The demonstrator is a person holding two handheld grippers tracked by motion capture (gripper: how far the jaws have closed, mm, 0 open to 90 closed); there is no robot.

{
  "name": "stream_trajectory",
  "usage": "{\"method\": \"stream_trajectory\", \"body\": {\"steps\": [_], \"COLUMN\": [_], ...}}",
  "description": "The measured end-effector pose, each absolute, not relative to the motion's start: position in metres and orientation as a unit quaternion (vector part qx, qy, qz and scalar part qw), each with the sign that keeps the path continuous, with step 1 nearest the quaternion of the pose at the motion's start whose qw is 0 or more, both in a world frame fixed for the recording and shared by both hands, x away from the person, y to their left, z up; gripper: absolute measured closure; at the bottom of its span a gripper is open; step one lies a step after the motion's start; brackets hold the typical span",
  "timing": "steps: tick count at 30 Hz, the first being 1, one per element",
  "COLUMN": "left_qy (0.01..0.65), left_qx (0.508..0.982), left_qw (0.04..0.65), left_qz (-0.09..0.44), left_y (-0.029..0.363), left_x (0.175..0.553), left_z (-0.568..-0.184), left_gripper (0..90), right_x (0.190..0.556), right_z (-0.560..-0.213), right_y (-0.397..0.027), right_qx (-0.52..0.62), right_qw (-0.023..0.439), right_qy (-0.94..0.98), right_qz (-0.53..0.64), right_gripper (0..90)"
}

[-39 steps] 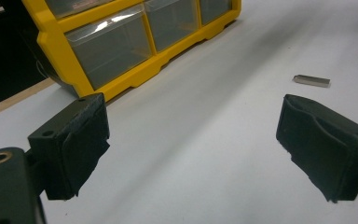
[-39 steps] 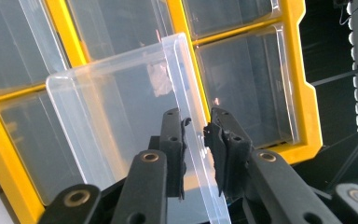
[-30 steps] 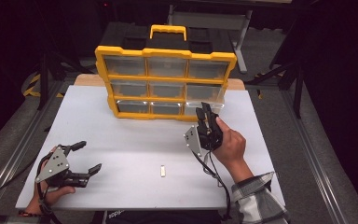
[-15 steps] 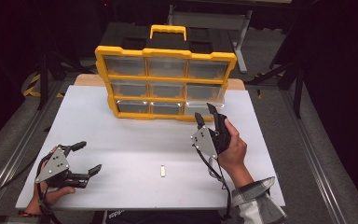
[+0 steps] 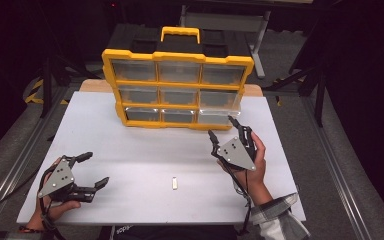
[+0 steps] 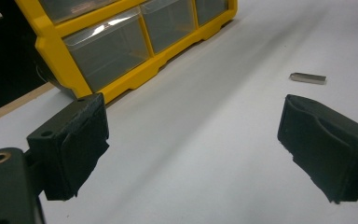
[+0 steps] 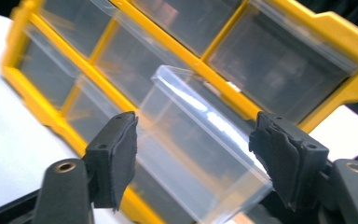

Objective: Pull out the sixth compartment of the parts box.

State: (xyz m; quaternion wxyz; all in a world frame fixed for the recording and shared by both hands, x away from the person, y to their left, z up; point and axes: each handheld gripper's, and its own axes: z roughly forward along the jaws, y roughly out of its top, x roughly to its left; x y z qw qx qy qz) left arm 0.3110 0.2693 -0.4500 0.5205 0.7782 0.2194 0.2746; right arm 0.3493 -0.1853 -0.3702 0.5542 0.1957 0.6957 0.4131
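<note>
White table (image 5: 130,145) bears yellow organizer (image 5: 177,90), clear drawer (image 7: 205,140) protruding.

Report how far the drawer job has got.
Done: the bottom-right clear drawer stands pulled out of the yellow organizer. In hand: the right gripper has just been opening, its fingers off the drawer. Left: the small metal piece lies loose on the white table, likely headed for that drawer. The left gripper waits open.

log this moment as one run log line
right gripper: open, jaws just opening, off pulled-out clear drawer | left gripper: open, idle | metal piece: on table
</note>
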Motion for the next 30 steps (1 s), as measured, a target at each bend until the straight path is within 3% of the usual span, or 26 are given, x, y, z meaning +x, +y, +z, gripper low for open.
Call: {"method": "stream_trajectory", "body": {"steps": [21, 30], "left_qy": [0.210, 0.208], "left_qx": [0.784, 0.787], "left_qw": [0.518, 0.517], "left_qz": [0.268, 0.265], "left_y": [0.264, 0.263], "left_x": [0.310, 0.311], "left_z": [-0.452, -0.453], "left_gripper": [9.2, 9.1], "right_x": [0.340, 0.347], "right_z": [-0.397, -0.411], "right_y": [-0.200, -0.204], "right_qx": [0.235, 0.261], "right_qw": [0.445, 0.385], "right_qy": [0.732, 0.751], "right_qz": [0.459, 0.468], "right_gripper": [17.6, 17.3]}}
